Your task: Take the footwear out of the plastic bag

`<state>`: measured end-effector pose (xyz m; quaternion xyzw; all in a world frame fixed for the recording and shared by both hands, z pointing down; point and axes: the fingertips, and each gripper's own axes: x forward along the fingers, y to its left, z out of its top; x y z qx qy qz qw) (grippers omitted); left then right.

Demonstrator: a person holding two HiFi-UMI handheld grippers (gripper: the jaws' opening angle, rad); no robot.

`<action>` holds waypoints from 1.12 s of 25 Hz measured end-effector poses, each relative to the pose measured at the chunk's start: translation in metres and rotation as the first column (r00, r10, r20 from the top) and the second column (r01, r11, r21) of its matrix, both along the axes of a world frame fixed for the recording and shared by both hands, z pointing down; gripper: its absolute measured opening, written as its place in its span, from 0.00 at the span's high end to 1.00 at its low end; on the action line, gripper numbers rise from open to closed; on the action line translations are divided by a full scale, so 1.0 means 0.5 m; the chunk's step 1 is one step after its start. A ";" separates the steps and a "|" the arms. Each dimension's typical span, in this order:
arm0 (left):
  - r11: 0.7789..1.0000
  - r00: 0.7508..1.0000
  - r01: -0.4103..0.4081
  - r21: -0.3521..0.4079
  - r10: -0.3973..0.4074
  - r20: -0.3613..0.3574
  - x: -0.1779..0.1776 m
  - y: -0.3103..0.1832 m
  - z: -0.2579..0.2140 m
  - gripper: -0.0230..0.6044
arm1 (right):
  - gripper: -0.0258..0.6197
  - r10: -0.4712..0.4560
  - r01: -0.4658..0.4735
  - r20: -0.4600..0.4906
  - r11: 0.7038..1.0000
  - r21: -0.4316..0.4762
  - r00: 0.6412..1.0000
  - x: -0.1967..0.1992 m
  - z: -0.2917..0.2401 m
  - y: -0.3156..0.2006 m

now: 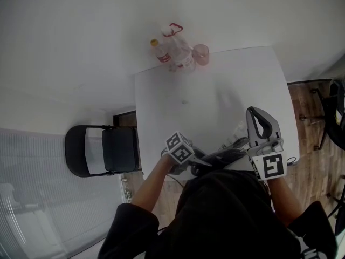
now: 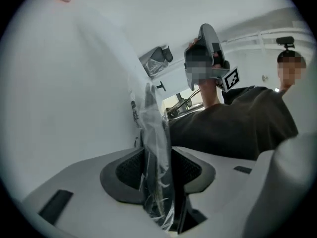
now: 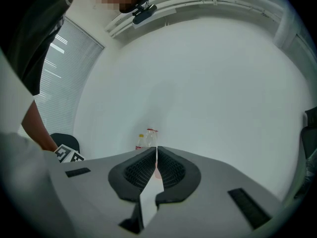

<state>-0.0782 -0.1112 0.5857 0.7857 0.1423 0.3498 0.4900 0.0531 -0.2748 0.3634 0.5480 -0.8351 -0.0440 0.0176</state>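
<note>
Clear plastic bag (image 2: 151, 118) is pinched between the left gripper's (image 2: 158, 160) narrow jaws, while the right gripper's (image 3: 156, 167) jaws meet empty, bottles (image 3: 142, 143) standing well beyond their tips.

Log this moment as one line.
left tongs: shut on plastic bag | right tongs: shut, empty | table: bottles at far end

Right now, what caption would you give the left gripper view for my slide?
Left gripper clamped on a crumpled fold of the clear plastic bag.
</note>
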 end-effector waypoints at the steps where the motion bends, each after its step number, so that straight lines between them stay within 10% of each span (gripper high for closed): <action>1: 0.999 1.000 -0.005 0.033 0.005 0.003 0.001 -0.002 0.007 0.71 | 0.92 0.002 -0.002 -0.003 1.000 0.002 1.000 0.001 0.000 0.001; 9: 0.953 0.998 0.035 0.302 -0.017 -0.060 -0.039 -0.084 -0.025 0.77 | 0.92 -0.046 0.045 -0.036 0.999 -0.019 0.998 0.033 -0.010 -0.008; 19: 0.750 0.985 0.091 0.655 0.027 -0.168 -0.108 -0.212 -0.209 0.77 | 0.92 -0.351 0.309 -0.195 0.926 -0.216 0.916 0.069 -0.059 -0.009; 28: 0.501 0.972 0.109 0.858 0.126 -0.197 -0.089 -0.249 -0.344 0.77 | 0.92 -0.565 0.540 -0.347 0.823 -0.175 0.748 0.035 -0.156 0.022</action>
